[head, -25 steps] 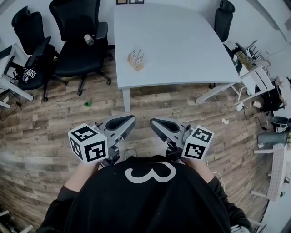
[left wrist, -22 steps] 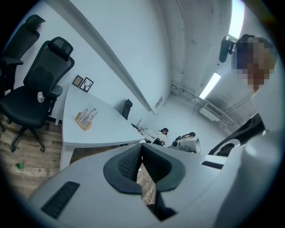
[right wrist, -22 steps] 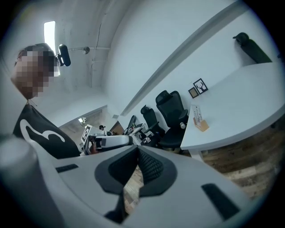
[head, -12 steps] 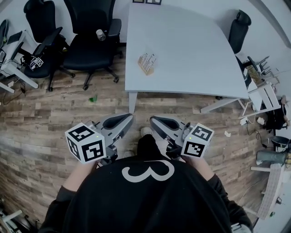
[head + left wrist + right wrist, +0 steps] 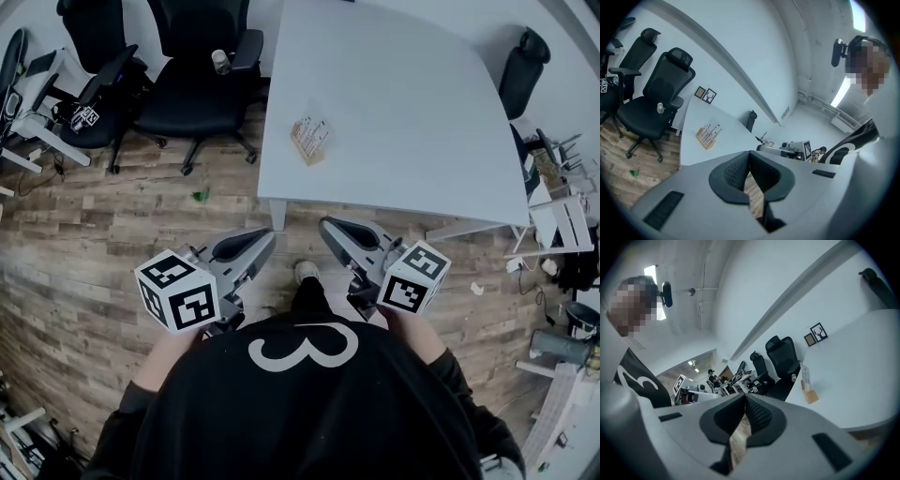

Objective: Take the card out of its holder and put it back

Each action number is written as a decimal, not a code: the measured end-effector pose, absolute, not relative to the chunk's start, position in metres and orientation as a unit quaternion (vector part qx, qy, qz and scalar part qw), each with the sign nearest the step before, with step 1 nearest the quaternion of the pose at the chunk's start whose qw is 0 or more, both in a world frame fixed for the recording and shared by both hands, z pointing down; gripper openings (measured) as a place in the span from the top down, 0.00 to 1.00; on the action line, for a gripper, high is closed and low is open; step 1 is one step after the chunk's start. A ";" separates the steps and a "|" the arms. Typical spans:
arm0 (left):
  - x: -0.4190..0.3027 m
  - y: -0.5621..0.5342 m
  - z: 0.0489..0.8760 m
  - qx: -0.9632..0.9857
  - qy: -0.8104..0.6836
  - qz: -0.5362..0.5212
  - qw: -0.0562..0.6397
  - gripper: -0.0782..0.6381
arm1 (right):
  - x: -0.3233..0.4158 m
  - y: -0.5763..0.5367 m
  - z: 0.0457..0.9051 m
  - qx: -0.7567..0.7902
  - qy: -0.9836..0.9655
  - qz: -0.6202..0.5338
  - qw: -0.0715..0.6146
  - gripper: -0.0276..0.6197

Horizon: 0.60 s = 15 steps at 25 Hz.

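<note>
The card holder (image 5: pixel 309 142) is sitting near the left edge of the white table (image 5: pixel 412 112), in the upper middle of the head view, with the pale card (image 5: pixel 805 372) standing upright in its slots, untouched. Over the last second the holder has been sliding down and to the right in that view while the table has been growing larger, so the person is walking up to the table. The approach is probably still going on and the take-out step is not yet begun. Both tools are being carried low in front of the black shirt (image 5: pixel 309 403), well apart from the holder. The left gripper (image 5: pixel 255 242) is keeping its jaws together on nothing, and the right gripper (image 5: pixel 336 232) is likewise pressed closed and empty, only wooden floor (image 5: pixel 112 234) showing past their pads. A shoe (image 5: pixel 305 272) is now showing between them at mid-frame. The office chairs (image 5: pixel 202 84) are standing at the upper left. The holder is too small to tell how many cards it is carrying or what is printed on them, the table's far edge is running off the top of the frame, and the torso is hiding the floor below.
</note>
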<state>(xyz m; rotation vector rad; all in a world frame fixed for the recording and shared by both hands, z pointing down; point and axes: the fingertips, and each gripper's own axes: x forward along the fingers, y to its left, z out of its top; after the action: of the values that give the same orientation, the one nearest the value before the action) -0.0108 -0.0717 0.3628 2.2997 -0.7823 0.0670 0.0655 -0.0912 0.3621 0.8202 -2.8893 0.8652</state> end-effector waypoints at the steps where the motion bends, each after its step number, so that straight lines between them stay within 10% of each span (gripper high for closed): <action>1: -0.009 -0.076 0.364 0.886 -0.304 0.026 0.350 0.87 | 0.068 -0.097 0.363 0.265 -0.925 0.274 0.011 0.94; 15: -0.001 -0.137 0.380 0.866 -0.335 0.023 0.370 0.87 | 0.092 -0.192 0.403 0.322 -0.911 0.240 0.092 0.94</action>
<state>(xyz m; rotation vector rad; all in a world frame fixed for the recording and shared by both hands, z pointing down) -0.0009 -0.1375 0.3796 2.2215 -0.8601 0.0592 0.0923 -0.1918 0.4029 0.9572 -2.7052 0.7127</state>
